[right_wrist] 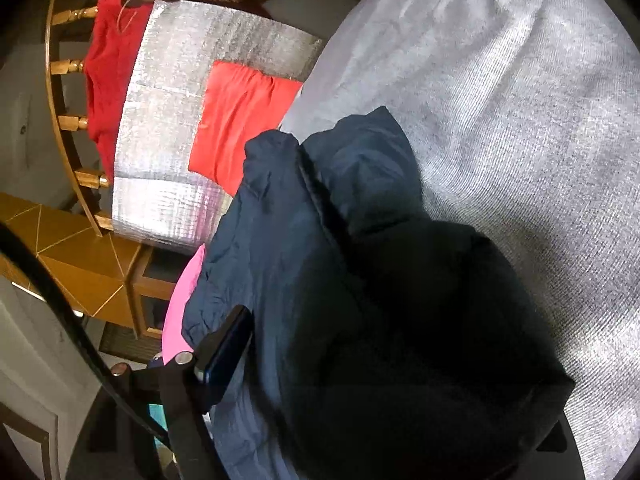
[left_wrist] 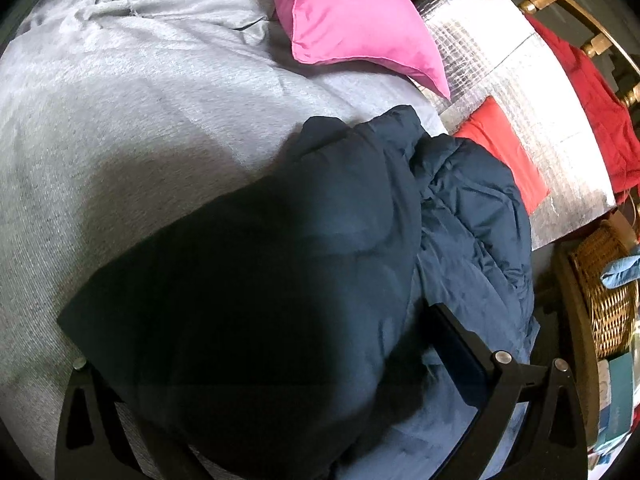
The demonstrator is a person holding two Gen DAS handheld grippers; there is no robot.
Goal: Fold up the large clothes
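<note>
A dark navy puffy jacket [left_wrist: 320, 240] lies bunched on a grey bedspread [left_wrist: 120, 120]. In the left wrist view it fills the space between my left gripper's [left_wrist: 272, 380] fingers; the right finger [left_wrist: 464, 356] shows, the left one is mostly covered by the cloth. In the right wrist view the same jacket [right_wrist: 380, 280] drapes over my right gripper [right_wrist: 380, 380]; only the left finger [right_wrist: 224, 352] shows. The jaws stand wide apart in both views, with the cloth bulging between them. Whether either one grips the cloth is hidden.
A pink pillow [left_wrist: 352, 20] lies at the bed's far side. A silver foil mat [left_wrist: 520, 100] holds a folded red cloth [left_wrist: 504, 152]; another red garment [left_wrist: 592, 92] hangs on a wooden rail. A wicker basket [left_wrist: 608, 292] stands at the right. The grey bedspread [right_wrist: 520, 120] stretches away.
</note>
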